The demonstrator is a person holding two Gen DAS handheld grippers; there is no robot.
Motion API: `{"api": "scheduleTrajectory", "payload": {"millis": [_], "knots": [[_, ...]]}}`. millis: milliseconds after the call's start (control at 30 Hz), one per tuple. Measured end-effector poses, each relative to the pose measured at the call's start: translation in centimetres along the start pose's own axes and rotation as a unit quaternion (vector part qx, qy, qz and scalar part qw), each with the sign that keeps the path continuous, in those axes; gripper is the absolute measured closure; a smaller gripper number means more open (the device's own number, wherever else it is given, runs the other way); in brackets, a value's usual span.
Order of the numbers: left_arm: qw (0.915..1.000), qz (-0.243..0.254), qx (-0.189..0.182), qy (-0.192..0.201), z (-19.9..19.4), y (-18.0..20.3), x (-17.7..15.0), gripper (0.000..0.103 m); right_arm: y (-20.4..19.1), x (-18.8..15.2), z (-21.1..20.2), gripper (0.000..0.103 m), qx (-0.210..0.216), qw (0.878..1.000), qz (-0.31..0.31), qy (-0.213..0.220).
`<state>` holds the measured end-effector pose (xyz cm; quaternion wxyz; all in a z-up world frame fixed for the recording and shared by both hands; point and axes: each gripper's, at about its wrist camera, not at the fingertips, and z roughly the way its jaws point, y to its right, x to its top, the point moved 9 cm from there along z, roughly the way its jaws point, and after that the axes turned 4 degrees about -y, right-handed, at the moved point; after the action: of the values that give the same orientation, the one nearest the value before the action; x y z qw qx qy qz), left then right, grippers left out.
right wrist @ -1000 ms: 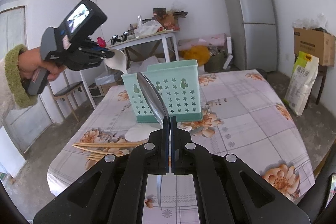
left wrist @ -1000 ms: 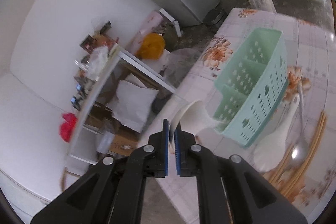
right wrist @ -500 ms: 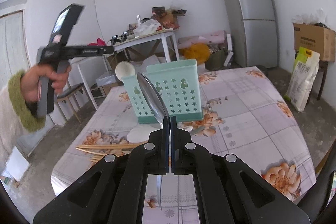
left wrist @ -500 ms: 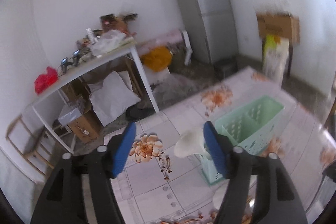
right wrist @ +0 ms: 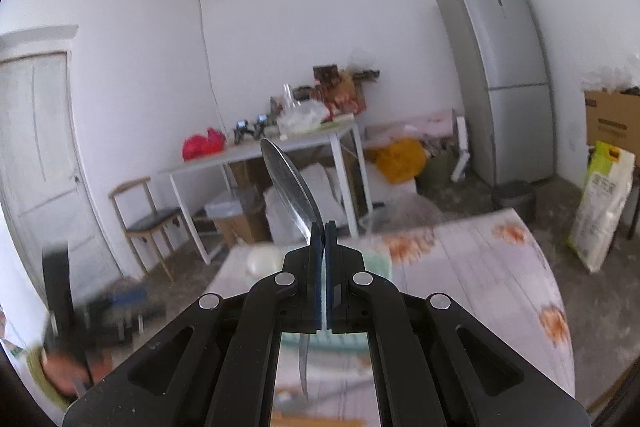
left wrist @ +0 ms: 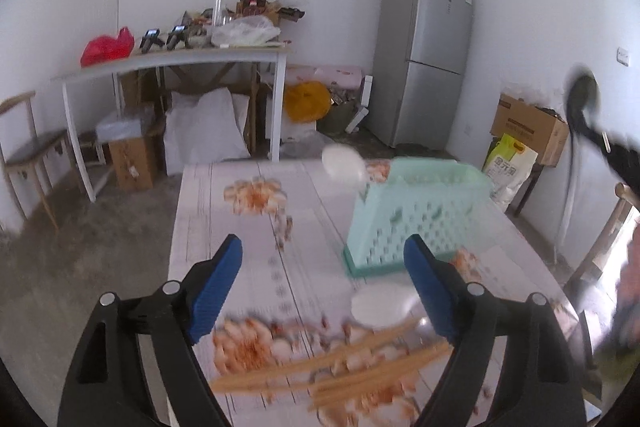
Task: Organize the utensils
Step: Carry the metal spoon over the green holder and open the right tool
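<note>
A mint-green utensil basket (left wrist: 416, 215) stands on the floral table (left wrist: 256, 227). A white spoon (left wrist: 344, 163) sticks up from its left end; it also shows in the right wrist view (right wrist: 264, 261). My left gripper (left wrist: 322, 287) is open and empty, low over the table in front of the basket. Below it lie a second white spoon (left wrist: 380, 303) and several wooden chopsticks (left wrist: 332, 371). My right gripper (right wrist: 322, 243) is shut on a metal spoon (right wrist: 290, 187), bowl up, raised above the basket (right wrist: 376, 263).
A white side table (left wrist: 172, 59) with clutter and a red bag stands beyond the floral table. A grey fridge (left wrist: 428, 51), cardboard boxes (left wrist: 528, 127) and a wooden chair (right wrist: 144, 211) line the room. The right gripper with its spoon (left wrist: 582, 99) shows at the left wrist view's right edge.
My left gripper let go of the white spoon, now standing in the basket, opened wide and dropped toward the table. My right gripper rose with the metal spoon still held.
</note>
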<state>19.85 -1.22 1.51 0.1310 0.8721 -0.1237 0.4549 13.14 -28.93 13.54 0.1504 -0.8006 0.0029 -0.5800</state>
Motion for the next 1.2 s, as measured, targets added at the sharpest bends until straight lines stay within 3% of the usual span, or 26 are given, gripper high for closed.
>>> {"api": "scheduleTrajectory", "payload": {"millis": [233, 433, 767, 967, 1200], "knots": [[0.9995, -0.021, -0.018, -0.017, -0.3, 0.0, -3.8, 0.021, 0.5, 3.7, 3.6, 0.103, 0.008, 1.0, 0.001, 0.024], [0.999, -0.036, -0.021, -0.017, -0.3, -1.0, -4.4, 0.02, 2.0, 3.7, 6.5, 0.103, -0.012, 0.999, -0.007, 0.028], [0.9976, -0.052, -0.03, -0.034, 0.6, -1.9, -5.3, 0.018, 4.3, -1.2, 11.5, 0.103, -0.062, 0.998, -0.031, -0.011], [0.9975, -0.053, -0.03, -0.036, 1.0, -2.2, -5.5, 0.016, 4.5, -4.6, 12.2, 0.103, -0.064, 0.996, -0.032, -0.044], [0.9971, -0.049, -0.032, -0.048, 1.5, -1.7, -6.0, 0.014, 4.3, -6.4, 12.1, 0.1, -0.06, 0.995, -0.029, -0.077]]}}
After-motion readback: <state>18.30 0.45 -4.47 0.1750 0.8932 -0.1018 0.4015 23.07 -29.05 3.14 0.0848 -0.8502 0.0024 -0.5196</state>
